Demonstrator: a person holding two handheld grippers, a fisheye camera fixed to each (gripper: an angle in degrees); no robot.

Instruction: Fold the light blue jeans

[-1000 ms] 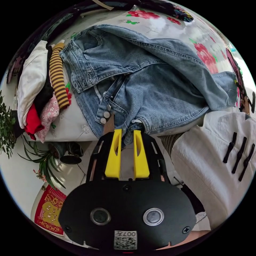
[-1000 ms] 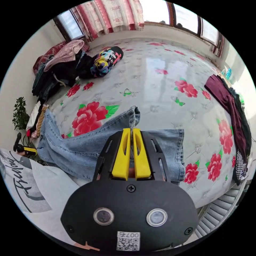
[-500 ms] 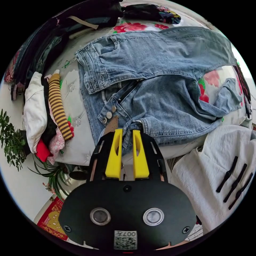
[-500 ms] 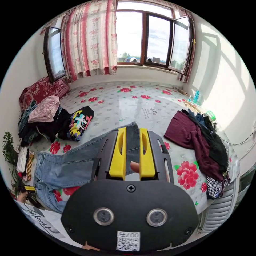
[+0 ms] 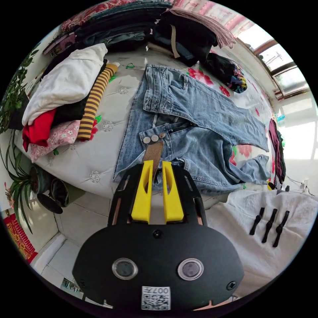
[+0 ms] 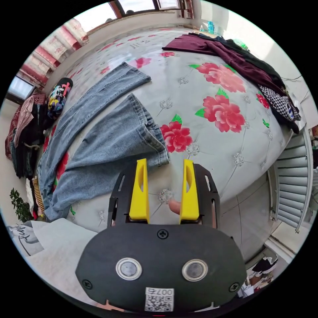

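While spread flat, jeans (image 6: pixel 109 139) just beyond right tool (image 6: pixel 164 163).

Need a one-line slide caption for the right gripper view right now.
Open right gripper hovers over the floral bed just off the hem of the spread light blue jeans.

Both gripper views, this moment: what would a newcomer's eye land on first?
The light blue denim jeans lie spread on the white quilted bed cover printed with red flowers, fly open, legs fanned apart. The left gripper is at the waistband's tan patch; the right gripper hangs open beside a leg hem. A pile of white, red and striped clothes sits beside the waistband.
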